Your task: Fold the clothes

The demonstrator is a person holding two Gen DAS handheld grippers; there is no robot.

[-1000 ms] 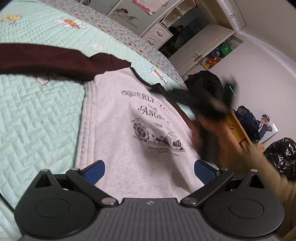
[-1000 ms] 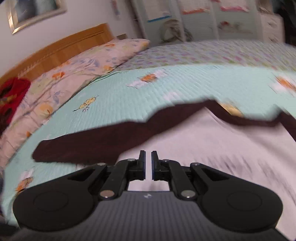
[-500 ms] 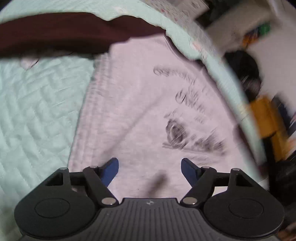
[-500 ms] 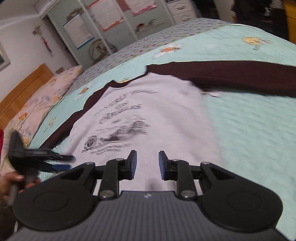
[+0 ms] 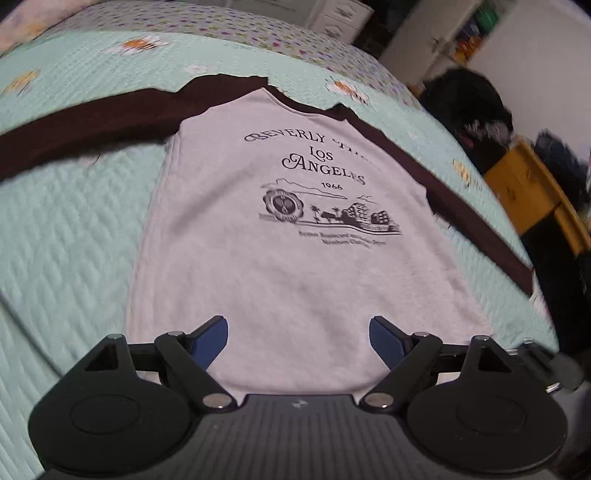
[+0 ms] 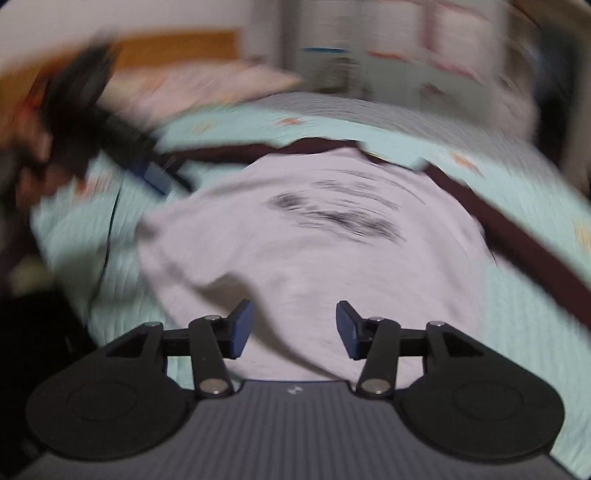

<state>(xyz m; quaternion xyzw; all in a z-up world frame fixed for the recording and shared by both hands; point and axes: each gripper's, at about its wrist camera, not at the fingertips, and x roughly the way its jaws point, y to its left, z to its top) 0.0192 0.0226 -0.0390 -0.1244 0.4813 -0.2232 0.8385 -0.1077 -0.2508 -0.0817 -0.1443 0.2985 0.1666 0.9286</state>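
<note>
A grey sweatshirt with a black Los Angeles print and dark brown sleeves lies flat, front up, on a mint quilted bed. One sleeve stretches left, the other sleeve runs down the right side. My left gripper is open just above the hem, nothing between its blue pads. In the blurred right wrist view the sweatshirt fills the middle, and my right gripper is open over its lower part. The left gripper and a hand show at upper left there.
A floral pillow and wooden headboard lie beyond the bed. White cabinets, a dark heap of clothes and a yellow wooden piece of furniture stand past the bed's right edge.
Both grippers swung to face the sweatshirt from its hem side. The right gripper went from shut to open. The left stayed open.
</note>
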